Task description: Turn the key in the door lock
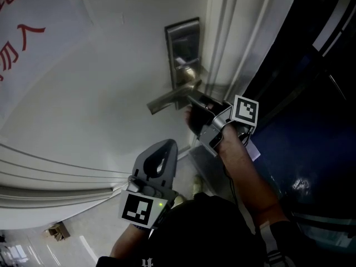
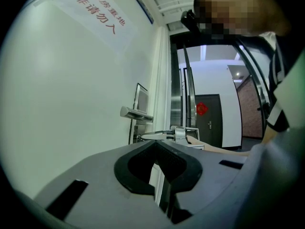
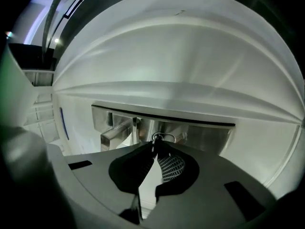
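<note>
A steel lock plate [image 1: 182, 44] with a lever handle [image 1: 167, 100] sits on the white door [image 1: 100, 82]. My right gripper [image 1: 193, 100] reaches just under the handle at the lock. In the right gripper view its jaws [image 3: 154, 146] are shut on the key, whose small ring [image 3: 162, 137] shows at the tips against the steel plate [image 3: 200, 132]; the key blade is hidden. The handle [image 3: 116, 133] juts out to the left. My left gripper [image 1: 166, 147] hangs lower and back from the door, shut on nothing [image 2: 155, 143].
The door frame [image 1: 233, 32] runs just right of the lock, with dark glass [image 1: 311, 121] beyond it. A notice with red characters [image 2: 102, 15] hangs on the door. The left gripper view shows a corridor with a dark door and a red ornament [image 2: 202, 109].
</note>
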Tool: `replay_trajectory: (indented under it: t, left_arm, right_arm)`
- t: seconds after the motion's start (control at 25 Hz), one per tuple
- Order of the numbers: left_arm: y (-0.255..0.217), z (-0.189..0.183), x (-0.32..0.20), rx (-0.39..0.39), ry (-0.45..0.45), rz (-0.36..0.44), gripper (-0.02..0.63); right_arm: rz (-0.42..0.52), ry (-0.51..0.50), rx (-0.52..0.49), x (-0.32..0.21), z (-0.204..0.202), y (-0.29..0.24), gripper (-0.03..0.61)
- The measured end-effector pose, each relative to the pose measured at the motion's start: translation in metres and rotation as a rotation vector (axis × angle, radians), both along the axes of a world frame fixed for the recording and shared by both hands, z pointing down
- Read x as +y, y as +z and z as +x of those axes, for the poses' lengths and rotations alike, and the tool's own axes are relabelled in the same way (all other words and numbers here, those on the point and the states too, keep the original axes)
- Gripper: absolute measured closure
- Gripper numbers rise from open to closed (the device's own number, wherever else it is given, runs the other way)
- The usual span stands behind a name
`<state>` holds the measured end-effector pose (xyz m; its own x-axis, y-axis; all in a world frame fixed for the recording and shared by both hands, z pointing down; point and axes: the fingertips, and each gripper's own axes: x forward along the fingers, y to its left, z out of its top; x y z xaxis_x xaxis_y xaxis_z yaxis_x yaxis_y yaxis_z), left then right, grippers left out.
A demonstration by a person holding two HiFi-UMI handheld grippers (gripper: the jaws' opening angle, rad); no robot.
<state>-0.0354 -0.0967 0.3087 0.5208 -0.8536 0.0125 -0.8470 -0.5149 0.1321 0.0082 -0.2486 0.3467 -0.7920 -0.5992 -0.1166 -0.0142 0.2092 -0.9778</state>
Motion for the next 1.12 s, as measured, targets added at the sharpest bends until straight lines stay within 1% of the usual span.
replay_trajectory:
  t: [0.4, 0.56, 0.68, 0.76, 1.12]
  left_arm:
    - [0.005, 0.007, -0.006, -0.004, 0.008, -0.014, 0.606]
    - [0.007, 0.009, -0.009, -0.005, 0.015, -0.020, 0.606]
    - [0.007, 0.010, -0.011, -0.003, 0.022, -0.017, 0.606]
    - [0.007, 0.011, -0.011, -0.002, 0.027, -0.018, 0.606]
    - [0.008, 0.012, -0.013, 0.004, 0.045, -0.025, 0.606]
  right_arm:
    - [0.006, -0.032, -0.068, 0.002, 0.000, -0.002, 0.555]
    - [0.009, -0.046, -0.075, 0.012, 0.002, -0.002, 0.555]
    - [0.025, -0.054, -0.059, 0.021, 0.005, -0.001, 0.555]
    - [0.039, -0.057, -0.029, 0.027, 0.008, 0.002, 0.555]
    - [0.125, -0.016, 0.098, 0.061, 0.013, 0.012, 0.557]
